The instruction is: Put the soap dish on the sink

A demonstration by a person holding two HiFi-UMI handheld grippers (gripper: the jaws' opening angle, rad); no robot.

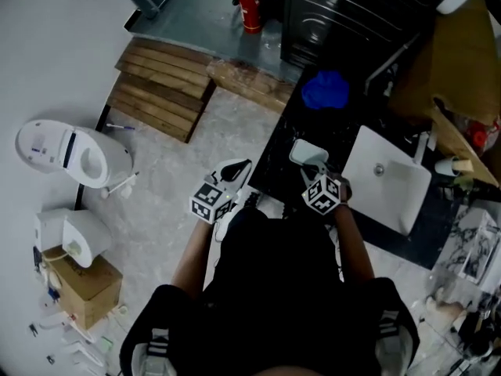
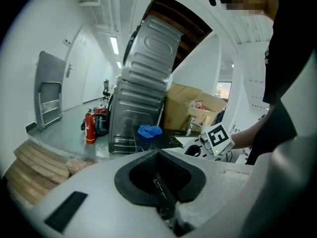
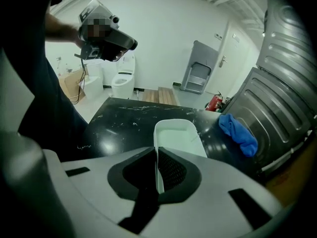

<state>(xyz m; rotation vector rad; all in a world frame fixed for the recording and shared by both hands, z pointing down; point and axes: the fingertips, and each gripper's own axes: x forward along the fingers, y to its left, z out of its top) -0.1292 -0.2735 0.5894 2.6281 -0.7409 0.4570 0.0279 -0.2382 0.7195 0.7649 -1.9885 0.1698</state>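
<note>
A white soap dish (image 3: 174, 137) (image 1: 307, 154) is over the black marbled counter (image 3: 119, 120) (image 1: 290, 151). My right gripper (image 3: 158, 175) (image 1: 317, 171) is shut on the dish's near rim, which runs edge-on between the jaws. The white sink (image 1: 385, 180) lies to the right of the dish in the head view. My left gripper (image 2: 161, 182) (image 1: 233, 175) hangs shut and empty beyond the counter's left edge, above the floor.
A blue cloth (image 1: 325, 90) (image 3: 239, 131) (image 2: 149, 131) lies at the far end of the counter. A dark metal cabinet (image 1: 344, 10) (image 2: 143, 90) stands behind it. A red fire extinguisher (image 1: 250, 6), wooden pallets (image 1: 160, 84) and a toilet (image 1: 74, 153) are on the floor to the left.
</note>
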